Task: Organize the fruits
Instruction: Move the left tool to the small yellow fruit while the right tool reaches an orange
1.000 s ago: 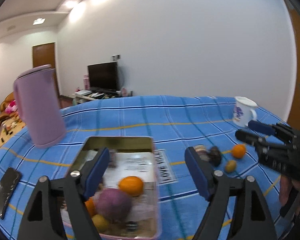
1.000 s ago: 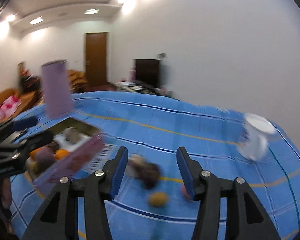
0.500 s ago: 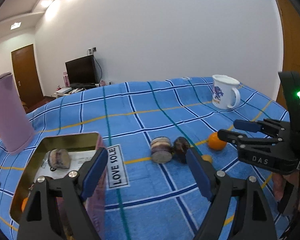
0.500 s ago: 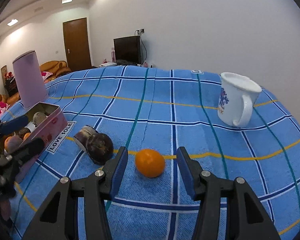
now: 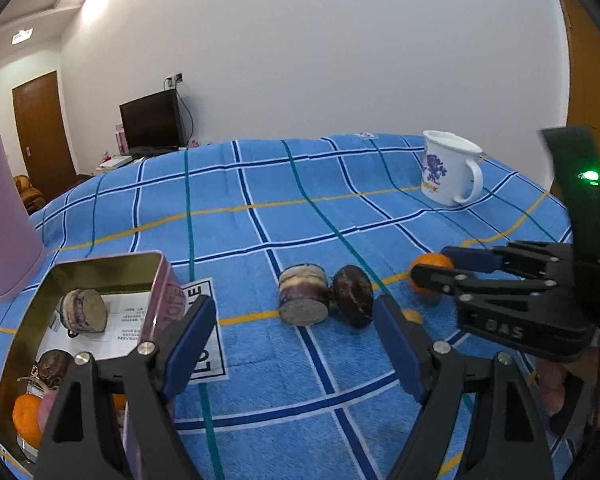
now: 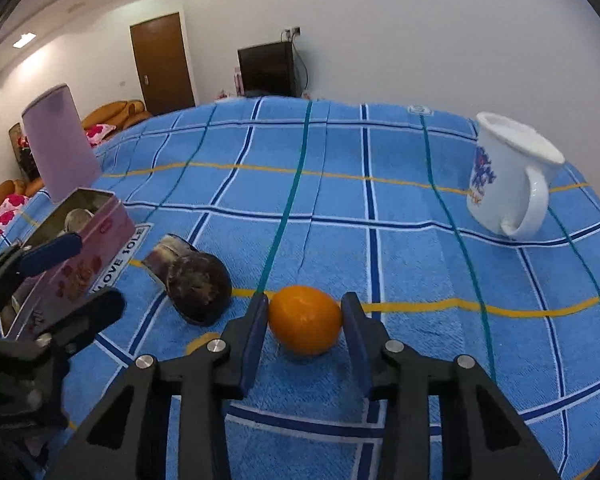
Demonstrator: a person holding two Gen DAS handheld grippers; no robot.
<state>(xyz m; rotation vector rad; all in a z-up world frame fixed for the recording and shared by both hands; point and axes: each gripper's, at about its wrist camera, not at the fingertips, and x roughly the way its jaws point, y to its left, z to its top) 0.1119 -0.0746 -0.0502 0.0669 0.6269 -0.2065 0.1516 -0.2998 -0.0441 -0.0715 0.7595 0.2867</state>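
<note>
Where the right wrist view looks straight along its fingers, the right gripper (image 6: 305, 320) has its jaws closed in on either side of an orange (image 6: 305, 319) at lower centre of the frame, both blue pads touching or all but touching the fruit, which still sits on the blue checked cloth of the surface (image 6: 380, 200). Just left of it lie a dark round fruit (image 6: 199, 290) and, behind that, a cut purple-skinned piece (image 6: 162, 254), the two touching. At the far left stands a pink tin (image 6: 76, 256), and at upper right a white mug (image 6: 508, 184).

Only the left wrist view shows inside that tin (image 5: 168, 292), at its lower left: a cut purple piece (image 5: 84, 311) near the back, a dark fruit (image 5: 54, 366) below it, and an orange fruit (image 5: 26, 418) in the near corner. The left gripper (image 5: 296, 344) hangs released and holding nothing, its jaws spread wide, one finger overlapping the tin's wall. At the right edge of this view the right gripper (image 5: 436, 268) appears side-on, its fingertips hiding most of the orange (image 5: 428, 260). A small yellowish fruit (image 5: 412, 315) peeks out behind the left gripper's finger here, and shows only as a blurred sliver in the other view. A tall lilac container (image 5: 2, 220) stands at the left edge.
</note>
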